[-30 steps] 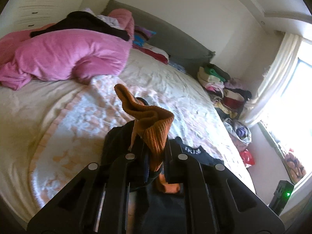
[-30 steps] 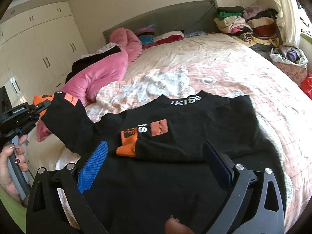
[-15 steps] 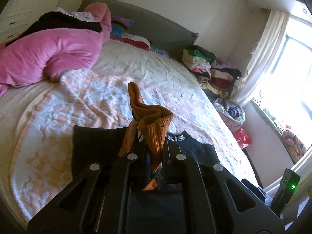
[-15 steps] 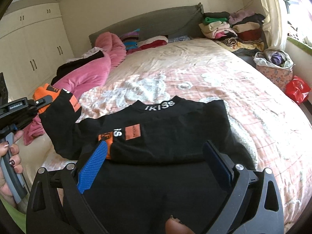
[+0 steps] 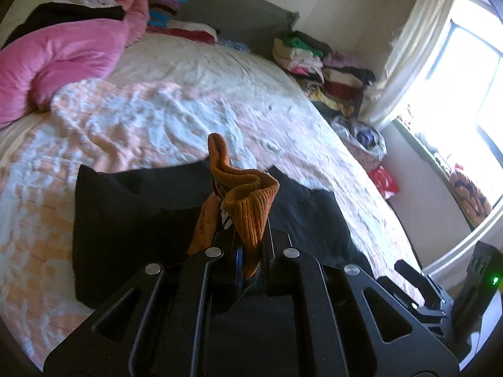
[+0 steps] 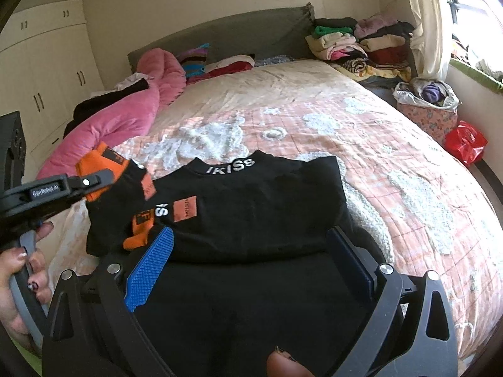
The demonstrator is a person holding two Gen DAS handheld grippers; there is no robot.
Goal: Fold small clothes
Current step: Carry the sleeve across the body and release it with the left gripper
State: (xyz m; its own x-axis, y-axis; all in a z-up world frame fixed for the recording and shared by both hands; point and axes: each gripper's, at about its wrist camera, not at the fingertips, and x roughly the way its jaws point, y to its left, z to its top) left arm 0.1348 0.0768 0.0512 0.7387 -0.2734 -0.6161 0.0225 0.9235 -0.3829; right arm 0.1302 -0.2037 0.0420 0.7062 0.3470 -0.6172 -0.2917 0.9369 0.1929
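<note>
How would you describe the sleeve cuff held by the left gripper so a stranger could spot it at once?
Start at the bed and find the black sweatshirt spread on its near end. At the sweatshirt's left side, one sleeve is lifted off the bedding by the left gripper. Its tip is the orange ribbed cuff; unlike the second orange cuff, which lies on the garment, it is raised.

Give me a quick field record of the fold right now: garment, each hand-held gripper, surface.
garment: black sweatshirt with orange cuffs, lying on the bed, one sleeve already folded across its front
left hand-held gripper: shut on the orange cuff of the other sleeve, held above the garment
right hand-held gripper: open, empty, over the hem
surface: pink-and-white bedspread
clutter: pink duvet, folded clothes stack
</note>
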